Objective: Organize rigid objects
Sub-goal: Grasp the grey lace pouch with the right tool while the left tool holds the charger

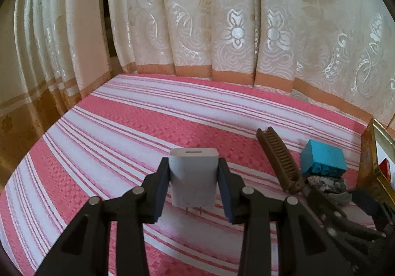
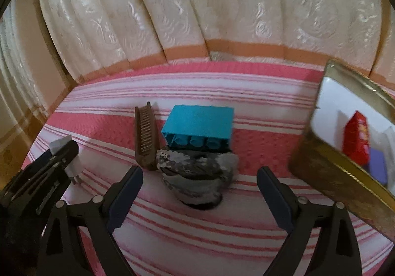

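My left gripper [image 1: 193,192] is shut on a white wall charger [image 1: 193,177], prongs pointing down, held just above the pink striped cloth [image 1: 138,123]; it also shows in the right wrist view [image 2: 66,157]. My right gripper [image 2: 200,192] is open, its jaws on either side of a grey stone [image 2: 195,177]. A blue toy brick [image 2: 198,129] lies just behind the stone, and a brown comb [image 2: 147,137] lies to its left. The comb [image 1: 279,160], brick [image 1: 322,158] and stone [image 1: 325,184] also show in the left wrist view.
A gold-rimmed tray [image 2: 318,167] stands at the right, holding a red box [image 2: 356,140] and a purple block [image 2: 376,167]. Cream patterned curtains [image 1: 222,16] hang close behind the cloth-covered surface.
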The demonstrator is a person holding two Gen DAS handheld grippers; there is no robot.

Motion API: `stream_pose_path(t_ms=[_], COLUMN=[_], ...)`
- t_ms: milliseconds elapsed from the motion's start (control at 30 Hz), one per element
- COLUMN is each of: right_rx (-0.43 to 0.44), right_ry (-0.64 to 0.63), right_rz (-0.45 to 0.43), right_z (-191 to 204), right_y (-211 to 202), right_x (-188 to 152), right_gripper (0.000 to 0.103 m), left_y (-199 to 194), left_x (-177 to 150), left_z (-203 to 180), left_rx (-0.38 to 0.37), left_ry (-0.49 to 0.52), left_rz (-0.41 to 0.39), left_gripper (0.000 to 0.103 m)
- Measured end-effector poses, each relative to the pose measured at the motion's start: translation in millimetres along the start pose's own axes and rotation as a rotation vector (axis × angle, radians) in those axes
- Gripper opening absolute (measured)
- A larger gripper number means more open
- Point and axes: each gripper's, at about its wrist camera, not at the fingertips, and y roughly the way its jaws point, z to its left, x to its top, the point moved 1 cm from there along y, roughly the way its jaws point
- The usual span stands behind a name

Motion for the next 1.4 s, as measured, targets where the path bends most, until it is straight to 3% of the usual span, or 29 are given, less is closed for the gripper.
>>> stream_pose_path(t_ms=[100,367,500,867,1400], right_rx=[-0.010,0.026,0.023,-0.086,-0.133], right_ry=[-0.023,0.003,0.005,-0.042,-0.079], right_rz=[0.030,0.004,-0.092,-0.353,-0.422], right_z=[6.3,0.0,-2.9,-0.6,-1.3], right_y=[6.8,-1.3,-21.3,-63.5,-80.6], right_x=[0.4,-3.4,-7.5,-6.7,-16.6], right_gripper=[0.072,0.070,0.070,0.070,0.070], left_y=[-3.0,-3.5,-5.0,-12.0,-20.1], left_x=[-0.4,-0.8,-1.1,-1.3,-3.3], left_z=[-0.8,0.1,-1.1,-2.6,-3.6], left_rx=[0.008,0.000,-0.003,-0.007,-0.002], left_ry=[0.009,0.005,0.004,0.001,0.008], left_rz=[-0.012,-0.012,-0.017,-0.052,-0.107], left_gripper=[0.037,0.037,0.037,0.037,0.037])
